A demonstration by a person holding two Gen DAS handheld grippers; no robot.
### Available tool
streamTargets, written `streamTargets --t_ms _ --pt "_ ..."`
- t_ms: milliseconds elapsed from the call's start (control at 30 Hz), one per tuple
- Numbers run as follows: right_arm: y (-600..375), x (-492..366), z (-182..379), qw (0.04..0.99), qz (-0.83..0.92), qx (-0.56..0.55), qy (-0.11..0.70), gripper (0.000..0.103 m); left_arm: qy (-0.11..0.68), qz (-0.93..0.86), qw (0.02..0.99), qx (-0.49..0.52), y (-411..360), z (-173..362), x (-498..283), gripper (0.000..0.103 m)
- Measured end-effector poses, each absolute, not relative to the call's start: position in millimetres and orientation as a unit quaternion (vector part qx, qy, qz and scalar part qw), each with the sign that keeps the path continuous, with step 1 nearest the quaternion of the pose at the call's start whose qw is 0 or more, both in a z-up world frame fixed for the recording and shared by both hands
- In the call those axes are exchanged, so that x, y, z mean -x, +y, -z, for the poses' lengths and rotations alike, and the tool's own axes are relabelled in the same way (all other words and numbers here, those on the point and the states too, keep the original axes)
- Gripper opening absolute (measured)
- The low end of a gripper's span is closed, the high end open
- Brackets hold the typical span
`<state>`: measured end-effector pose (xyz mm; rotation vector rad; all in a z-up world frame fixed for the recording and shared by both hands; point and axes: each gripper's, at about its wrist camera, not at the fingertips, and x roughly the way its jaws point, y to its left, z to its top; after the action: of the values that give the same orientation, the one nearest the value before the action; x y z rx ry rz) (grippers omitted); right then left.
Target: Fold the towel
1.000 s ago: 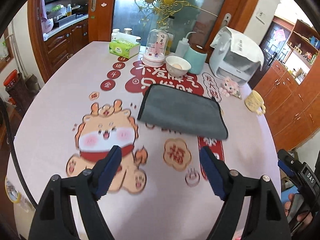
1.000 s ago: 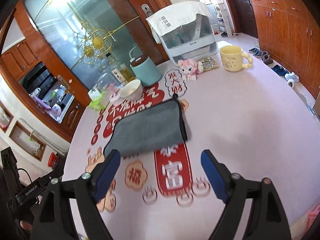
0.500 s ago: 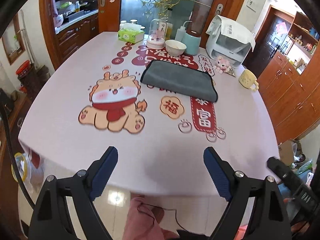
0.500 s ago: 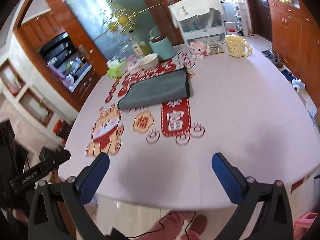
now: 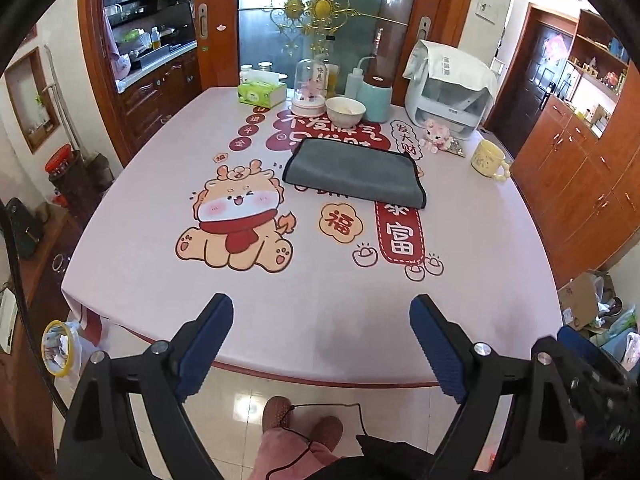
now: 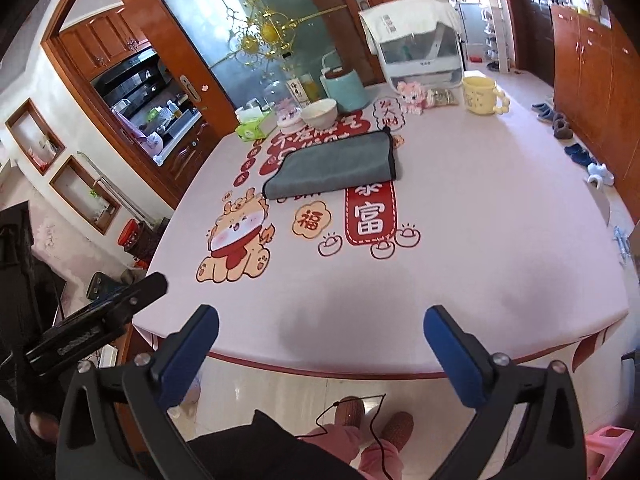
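A grey towel [image 5: 354, 172] lies folded in a flat rectangle on the far half of the pink table [image 5: 320, 320]; it also shows in the right wrist view [image 6: 334, 166]. My left gripper [image 5: 322, 312] is open and empty, held off the table's near edge, far from the towel. My right gripper [image 6: 322, 322] is open and empty, also back past the near edge. The left gripper's body shows at the lower left of the right wrist view [image 6: 96, 320].
Behind the towel stand a white bowl [image 5: 345, 111], a teal jug [image 5: 376, 96], a glass dome [image 5: 310, 88], a tissue box [image 5: 262, 93], a white appliance [image 5: 448, 92], a pink plush [image 5: 436, 134] and a yellow mug [image 5: 488, 159]. The person's feet [image 5: 302, 424] are below on the floor.
Both grippers have pulled back from over the table to beyond its near edge and higher. The towel stays folded in place. Both stay open.
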<state>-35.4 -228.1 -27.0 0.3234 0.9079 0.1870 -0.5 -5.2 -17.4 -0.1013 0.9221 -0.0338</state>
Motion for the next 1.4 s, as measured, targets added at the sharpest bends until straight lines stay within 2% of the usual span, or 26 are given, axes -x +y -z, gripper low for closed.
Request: streamTargets --t_ms 133,400,800,1400 --pt "-214.2 42.5 17.0 0.891 -0.082 -0.137 0.425 0.103 0.426 0.017 0.904 0.044 -1.7 6.0 0.6 0.098" --pt "-194.7 47.3 17.2 0.891 -0.057 -0.135 0.429 0.103 0.416 0.032 0.908 0.027 5.2 8.3 1.3 0.102" --pt "-172.4 62.7 8.7 0.904 -0.027 -0.108 0.413 0.103 0.377 0.036 0.925 0.021 16.6 3.5 20.0 0.102" --pt "-162.0 70.9 3.4 0.912 -0.019 -0.106 0.396 0.103 0.376 0.028 0.926 -0.008 19.6 3.0 25.1 0.102"
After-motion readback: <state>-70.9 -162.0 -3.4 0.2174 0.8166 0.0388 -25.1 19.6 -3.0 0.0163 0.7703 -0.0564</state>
